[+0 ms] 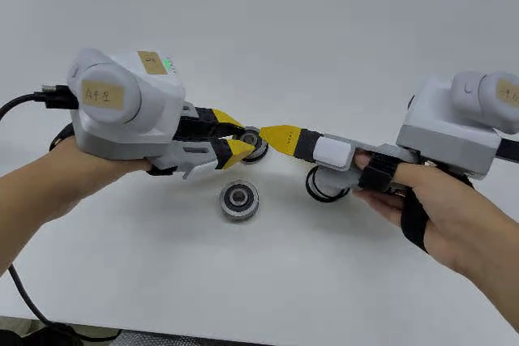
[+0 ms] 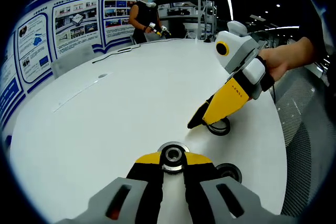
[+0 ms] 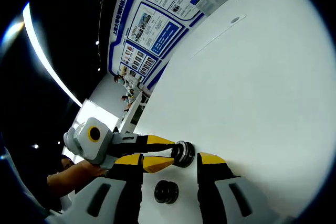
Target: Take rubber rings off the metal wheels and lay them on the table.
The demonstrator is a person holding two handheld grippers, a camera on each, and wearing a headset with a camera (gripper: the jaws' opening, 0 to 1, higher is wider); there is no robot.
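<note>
Loose metal wheel (image 1: 239,199) lies flat on the white table (image 1: 268,46), nearest the head camera, just below both sets of yellow tips. Left gripper (image 1: 238,135) is clamped on a second wheel (image 1: 255,143); right gripper (image 1: 282,137) has its jaws parted, nothing held, tips close beside that gripped wheel and facing it. Black rubber rings (image 1: 323,187) lie on the table under the right gripper's body, near the loose wheel but apart from it.
</note>
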